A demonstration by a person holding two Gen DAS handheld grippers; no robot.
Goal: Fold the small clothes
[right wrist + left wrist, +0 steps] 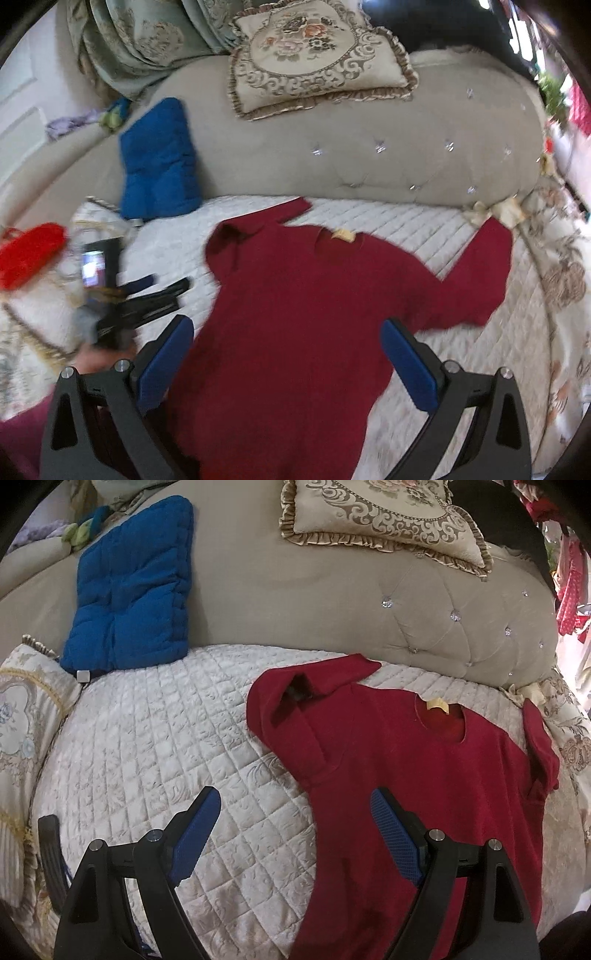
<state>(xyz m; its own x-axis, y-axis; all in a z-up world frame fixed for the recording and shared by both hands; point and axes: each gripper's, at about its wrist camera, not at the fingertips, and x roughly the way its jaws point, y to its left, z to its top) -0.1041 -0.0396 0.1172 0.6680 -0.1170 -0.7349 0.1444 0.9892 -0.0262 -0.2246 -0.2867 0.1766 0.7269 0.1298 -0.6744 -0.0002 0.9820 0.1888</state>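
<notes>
The white quilted cover [155, 738] lies on a beige tufted sofa [332, 620], and on it the red sweater [406, 775] is spread flat, collar toward the sofa back. Left of the sweater a blue cushion [129, 587] leans on the backrest, and above the sweater sits an embroidered pillow [384, 520]. The left gripper [295, 830] hovers with jaws wide apart at the sweater's left edge, and the right gripper [288, 362] is spread wide over its lower part, both holding nothing.

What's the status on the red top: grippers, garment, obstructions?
Left gripper open, empty, at the garment's edge. Right gripper open, empty, over its body. Red top flat on the quilt, one sleeve folded in. Nothing on it.
</notes>
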